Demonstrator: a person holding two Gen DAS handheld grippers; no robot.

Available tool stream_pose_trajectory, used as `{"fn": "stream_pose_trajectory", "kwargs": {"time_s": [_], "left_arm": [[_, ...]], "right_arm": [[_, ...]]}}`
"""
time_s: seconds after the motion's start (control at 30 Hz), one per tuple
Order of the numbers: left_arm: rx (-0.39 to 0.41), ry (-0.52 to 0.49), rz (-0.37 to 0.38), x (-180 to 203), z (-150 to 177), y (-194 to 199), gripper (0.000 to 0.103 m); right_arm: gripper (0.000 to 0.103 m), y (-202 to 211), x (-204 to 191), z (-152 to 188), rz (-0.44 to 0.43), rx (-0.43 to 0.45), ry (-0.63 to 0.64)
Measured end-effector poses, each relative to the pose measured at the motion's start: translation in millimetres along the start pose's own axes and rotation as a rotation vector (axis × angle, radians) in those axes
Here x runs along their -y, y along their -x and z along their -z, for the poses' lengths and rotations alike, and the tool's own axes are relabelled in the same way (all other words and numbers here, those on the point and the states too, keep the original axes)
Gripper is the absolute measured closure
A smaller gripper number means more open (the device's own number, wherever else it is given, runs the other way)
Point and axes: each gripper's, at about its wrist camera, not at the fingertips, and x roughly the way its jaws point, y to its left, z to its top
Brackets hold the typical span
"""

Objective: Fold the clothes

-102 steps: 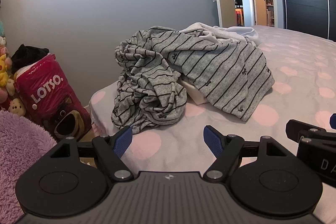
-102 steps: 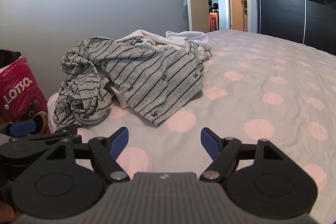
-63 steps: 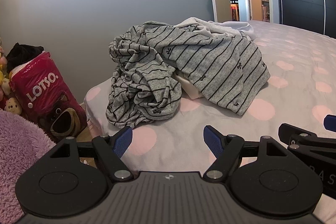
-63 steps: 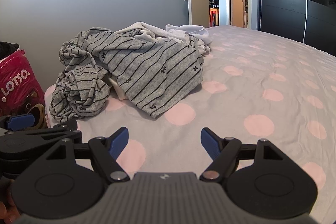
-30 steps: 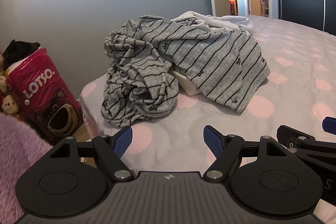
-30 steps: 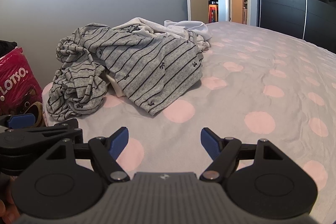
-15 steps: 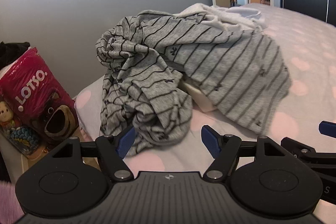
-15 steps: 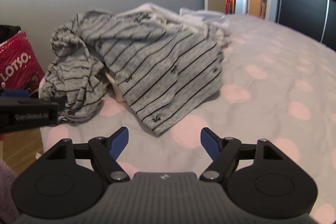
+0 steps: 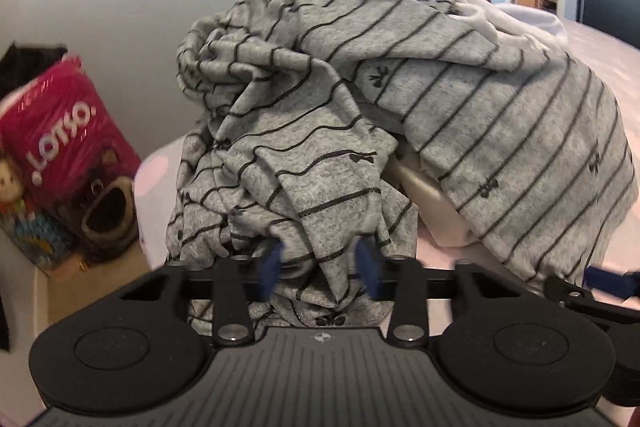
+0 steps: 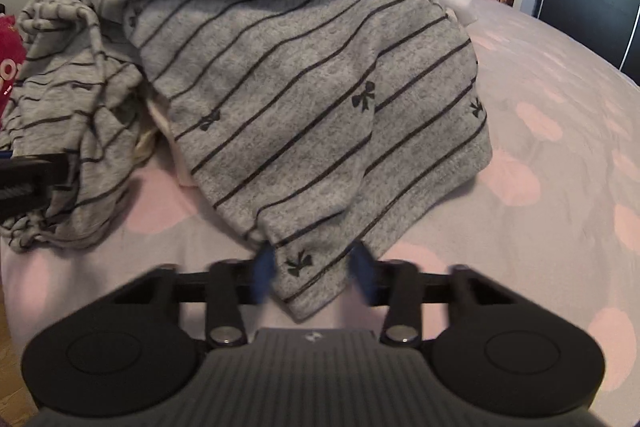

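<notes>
Both claws at the striped pile on the bed, jaws just closing, fabric between them.
Grey striped garment [image 10: 280, 87] heaped frame centre on the dotted bed [image 10: 560, 187], over a white garment [image 9: 500, 19]. Left claw [image 9: 320, 263] around a crumpled fold, right claw [image 10: 312, 263] around a hem corner; pads blurred, cannot tell whether clenched. Risk: layers bunch, white garment drags along. Both pitched downward.

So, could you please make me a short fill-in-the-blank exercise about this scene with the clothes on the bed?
1. The grey knitted garment carries thin dark stripes and small printed ____.
2. The bed sheet is pale grey with large round ____ dots.
3. The jaws of the right gripper, just closing, have the garment's ____ corner between them.
4. Beside the bed stands a shiny pink bag with the white word ____.

Missing words: bows; pink; lower; LOTSO
</notes>
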Motion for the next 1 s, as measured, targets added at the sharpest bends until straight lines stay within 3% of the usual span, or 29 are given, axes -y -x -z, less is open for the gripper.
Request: {"fn": "stream_pose_trajectory", "kwargs": {"time_s": [0.03,0.1,0.23,0.4,0.53,0.73,0.9,1.0], "left_arm": [[0.002,0.004,0.001,-2,-1,1,0.088],[0.006,0.004,0.005,-3,-2,3,0.097],[0.078,-0.056,0.044,3,-2,25,0.100],[0.179,-0.145,0.157,15,1,78,0.100],[0.199,-0.164,0.295,16,5,127,0.101],[0.236,-0.283,0.538,39,28,208,0.101],[0.213,-0.377,0.723,64,46,253,0.101],[0.210,-0.466,0.838,79,57,273,0.101]], "right_arm": [[0.092,2,1,-2,0.006,0.003,0.000],[0.092,11,4,-5,0.027,0.022,-0.002],[0.094,44,19,-5,0.093,0.074,-0.032],[0.094,103,45,1,0.220,0.143,-0.077],[0.095,159,78,13,0.332,0.199,-0.134],[0.096,235,137,44,0.498,0.261,-0.207],[0.096,284,181,73,0.679,0.273,-0.302],[0.096,303,207,90,0.756,0.238,-0.368]]}}
